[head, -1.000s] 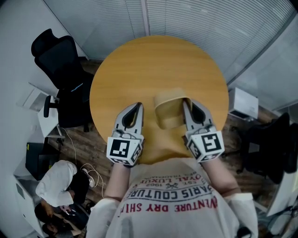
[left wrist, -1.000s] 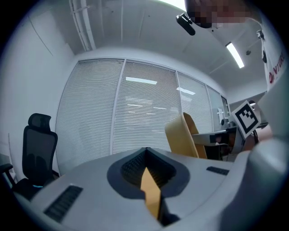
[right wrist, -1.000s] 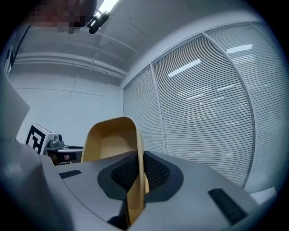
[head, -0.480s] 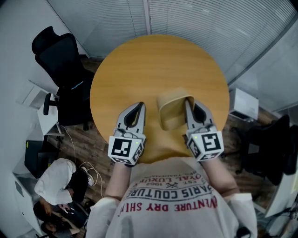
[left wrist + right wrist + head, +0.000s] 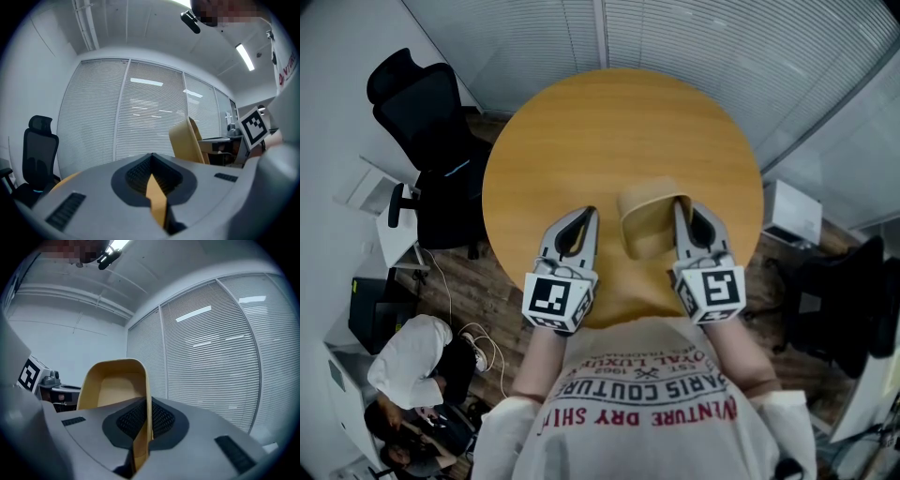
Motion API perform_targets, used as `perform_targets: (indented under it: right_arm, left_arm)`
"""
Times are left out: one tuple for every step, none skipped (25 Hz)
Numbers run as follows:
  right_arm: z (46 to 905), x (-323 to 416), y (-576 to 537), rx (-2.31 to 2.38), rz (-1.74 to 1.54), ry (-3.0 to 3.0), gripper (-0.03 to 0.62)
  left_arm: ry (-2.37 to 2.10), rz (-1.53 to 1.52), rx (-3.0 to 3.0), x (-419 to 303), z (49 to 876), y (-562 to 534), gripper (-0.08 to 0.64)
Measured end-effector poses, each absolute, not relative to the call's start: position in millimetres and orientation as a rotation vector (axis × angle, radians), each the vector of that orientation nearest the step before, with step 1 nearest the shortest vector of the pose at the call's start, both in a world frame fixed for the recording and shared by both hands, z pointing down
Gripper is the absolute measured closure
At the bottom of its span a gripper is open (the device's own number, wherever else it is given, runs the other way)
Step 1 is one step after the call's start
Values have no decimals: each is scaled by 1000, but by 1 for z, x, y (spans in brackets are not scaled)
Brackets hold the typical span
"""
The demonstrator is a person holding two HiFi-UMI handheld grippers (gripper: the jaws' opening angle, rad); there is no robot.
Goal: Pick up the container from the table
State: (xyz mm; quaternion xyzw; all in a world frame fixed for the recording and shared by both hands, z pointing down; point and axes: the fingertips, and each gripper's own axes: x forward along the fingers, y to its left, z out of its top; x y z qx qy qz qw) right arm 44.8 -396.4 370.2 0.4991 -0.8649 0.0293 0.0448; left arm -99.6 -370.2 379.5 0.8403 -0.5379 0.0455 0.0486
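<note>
The right gripper [image 5: 679,204] is gripping a tan plastic container [image 5: 645,225] by its right wall. In the right gripper view, the two jaws of the right gripper [image 5: 149,401] are pressing on the thin rim from both sides, with almost no gap between them, and the open inside of the container [image 5: 115,385] is showing to the left of them.

The container is sitting over the near part of a round wooden table [image 5: 609,131], between the two grippers. I cannot tell whether its bottom is touching the table. In the left gripper view the container [image 5: 187,140] is looking tilted.

The left gripper [image 5: 592,212] is hovering just beside the container on its left, not touching it. In its own view, the jaws of the left gripper [image 5: 152,157] are meeting at the tips and are holding nothing; only the table colour is showing through the slit behind them.

A black office chair [image 5: 422,112] is standing left of the table, white window blinds [image 5: 694,47] are hanging behind it, and a person in a white top [image 5: 408,366] is crouching at the lower left.
</note>
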Motion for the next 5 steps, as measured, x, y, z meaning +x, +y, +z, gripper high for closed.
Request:
perform_targets:
  right_arm:
    - [371, 46, -396, 1528, 89, -2638, 589]
    - [372, 48, -395, 1531, 93, -2636, 590]
    - [373, 49, -395, 1534, 99, -2635, 589]
    - [374, 51, -395, 1538, 106, -2634, 590]
    - [375, 53, -395, 1542, 112, -2633, 590]
  left_arm:
    - [-1640, 139, 2566, -99, 379, -370, 558]
    - [-1641, 140, 2570, -99, 379, -369, 558]
    - [-1642, 142, 2573, -99, 379, -369, 558]
    - [-1644, 144, 2574, -99, 379, -368, 559]
    - [-1647, 146, 2574, -99, 378, -368, 560]
